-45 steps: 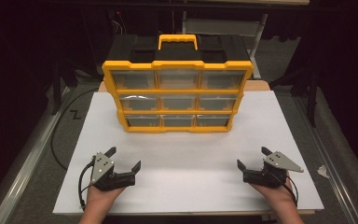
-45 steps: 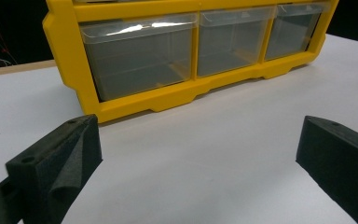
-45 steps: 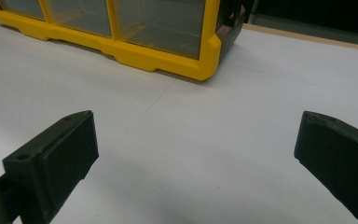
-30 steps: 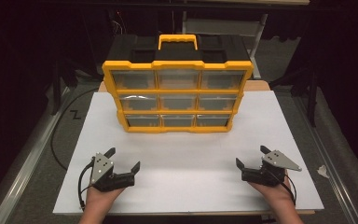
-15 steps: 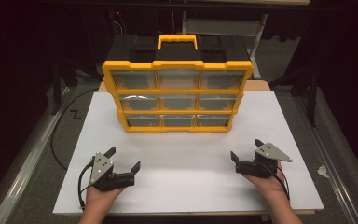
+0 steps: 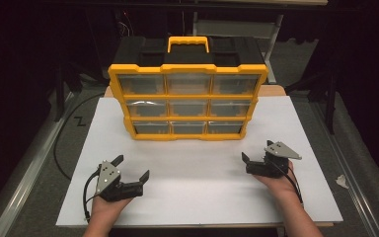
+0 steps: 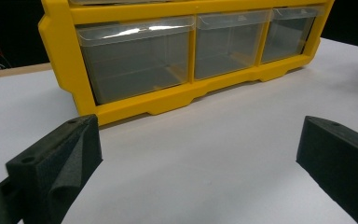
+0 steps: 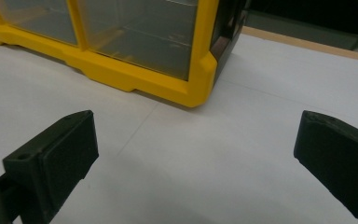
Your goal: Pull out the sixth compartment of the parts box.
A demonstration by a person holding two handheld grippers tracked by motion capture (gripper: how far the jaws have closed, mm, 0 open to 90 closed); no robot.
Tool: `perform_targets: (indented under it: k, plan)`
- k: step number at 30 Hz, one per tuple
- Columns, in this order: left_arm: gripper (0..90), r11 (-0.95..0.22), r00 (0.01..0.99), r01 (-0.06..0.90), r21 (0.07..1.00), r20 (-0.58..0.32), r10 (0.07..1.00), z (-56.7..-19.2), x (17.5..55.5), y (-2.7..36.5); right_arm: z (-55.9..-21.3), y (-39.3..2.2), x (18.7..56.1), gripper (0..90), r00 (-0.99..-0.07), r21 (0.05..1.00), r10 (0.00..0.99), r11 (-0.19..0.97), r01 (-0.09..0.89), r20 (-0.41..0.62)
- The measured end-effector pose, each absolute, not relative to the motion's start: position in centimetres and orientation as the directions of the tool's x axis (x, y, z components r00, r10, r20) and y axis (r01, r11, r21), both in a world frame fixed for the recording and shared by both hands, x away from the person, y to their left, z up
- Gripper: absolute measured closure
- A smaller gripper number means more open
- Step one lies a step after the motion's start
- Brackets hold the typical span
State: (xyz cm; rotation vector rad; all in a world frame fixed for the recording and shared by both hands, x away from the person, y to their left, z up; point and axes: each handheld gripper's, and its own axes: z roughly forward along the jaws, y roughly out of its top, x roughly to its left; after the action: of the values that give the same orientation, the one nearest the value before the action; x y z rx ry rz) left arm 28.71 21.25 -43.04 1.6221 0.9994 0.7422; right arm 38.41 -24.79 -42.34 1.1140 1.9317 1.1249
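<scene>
Both grippers spread and empty, short of the drawer cabinet.

A yellow drawer cabinet [image 6: 188, 94] is stood upright at the far middle of the white board [image 6: 197, 182], nine clear drawers faced toward the person, all seen pushed in. The left gripper [image 6: 132, 168] is held low near the front left of the board, jaws wide apart, nothing between them; the bottom left drawer [image 7: 135, 60] is lined up ahead of it. The right gripper [image 6: 245, 159] is held at the front right, jaws likewise released, aimed at the cabinet's bottom right corner [image 8: 200, 88]. No drawer is touched. Work judged barely begun: approach, grasp and pull are all left.
</scene>
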Motion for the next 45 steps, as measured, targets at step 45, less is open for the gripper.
perform_targets:
  k: [45]
  plan:
    - [0.2,-0.128,0.466,0.235,0.963,0.004,0.885,-43.1,28.7,21.0,-42.6,-23.4,36.6,1.0,-0.457,0.741,0.74,0.633,0.224,-0.494]
